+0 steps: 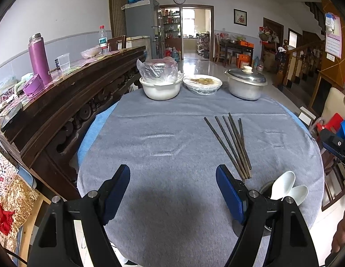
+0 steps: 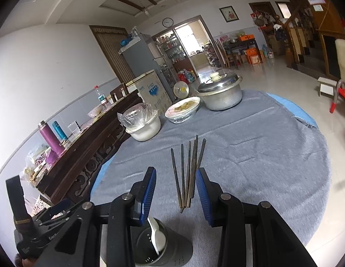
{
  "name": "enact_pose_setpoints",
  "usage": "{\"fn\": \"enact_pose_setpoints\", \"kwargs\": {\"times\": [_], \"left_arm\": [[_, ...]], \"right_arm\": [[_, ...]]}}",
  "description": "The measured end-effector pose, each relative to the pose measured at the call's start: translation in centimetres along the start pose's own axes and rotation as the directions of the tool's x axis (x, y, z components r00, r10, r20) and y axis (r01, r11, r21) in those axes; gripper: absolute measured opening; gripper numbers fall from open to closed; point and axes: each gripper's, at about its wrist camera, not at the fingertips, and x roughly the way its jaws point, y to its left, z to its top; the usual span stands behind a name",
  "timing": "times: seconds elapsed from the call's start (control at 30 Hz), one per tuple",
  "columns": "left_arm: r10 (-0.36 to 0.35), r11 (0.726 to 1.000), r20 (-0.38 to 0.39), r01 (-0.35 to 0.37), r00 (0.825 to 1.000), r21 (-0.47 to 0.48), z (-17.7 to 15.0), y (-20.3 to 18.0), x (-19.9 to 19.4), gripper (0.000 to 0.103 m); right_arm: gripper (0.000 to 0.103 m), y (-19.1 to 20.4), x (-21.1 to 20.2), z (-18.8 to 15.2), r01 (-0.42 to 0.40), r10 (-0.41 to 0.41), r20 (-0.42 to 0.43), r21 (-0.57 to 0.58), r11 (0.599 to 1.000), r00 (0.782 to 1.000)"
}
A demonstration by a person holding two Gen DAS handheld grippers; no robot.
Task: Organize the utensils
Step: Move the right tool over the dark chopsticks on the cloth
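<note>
Several dark chopsticks (image 1: 232, 146) lie fanned on the grey cloth of the round table (image 1: 163, 133). In the right wrist view the chopsticks (image 2: 188, 173) lie just ahead of my right gripper (image 2: 175, 178), which is open and empty above their near ends. A metal utensil holder (image 2: 159, 247) with white spoons (image 2: 158, 237) stands below that gripper. My left gripper (image 1: 172, 175) is open and empty over bare cloth, left of the chopsticks. The white spoons (image 1: 286, 187) show behind its right finger.
At the table's far edge stand a white bowl with a bagged pot (image 1: 161, 84), a covered plate of food (image 1: 202, 83) and a lidded metal pot (image 1: 245, 83). A dark wooden sideboard (image 1: 67, 102) with bottles runs along the left.
</note>
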Motion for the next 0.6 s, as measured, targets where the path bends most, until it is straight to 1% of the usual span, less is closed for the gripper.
{"fn": "enact_pose_setpoints", "kwargs": {"times": [0.17, 0.33, 0.47, 0.6], "left_arm": [[0.003, 1.000, -0.018, -0.003, 1.000, 0.010, 0.6, -0.1, 1.0, 0.080], [-0.022, 1.000, -0.062, 0.022, 0.998, 0.005, 0.9, 0.1, 2.5, 0.080], [-0.057, 0.998, -0.114, 0.057, 0.992, -0.002, 1.0, 0.3, 4.3, 0.080], [-0.091, 0.996, -0.162, 0.090, 0.983, -0.010, 1.5, 0.4, 6.5, 0.080]], "right_arm": [[0.041, -0.8, 1.5, 1.3, -0.005, 0.006, -0.043, 0.027, 1.000, 0.999], [0.041, -2.7, 4.3, 2.9, -0.026, 0.034, -0.117, 0.073, 0.997, 0.992], [0.040, -3.9, 7.7, 4.4, -0.046, 0.064, -0.187, 0.098, 0.994, 0.980], [0.040, -4.6, 12.3, 5.9, -0.054, 0.079, -0.266, 0.100, 0.993, 0.961]]}}
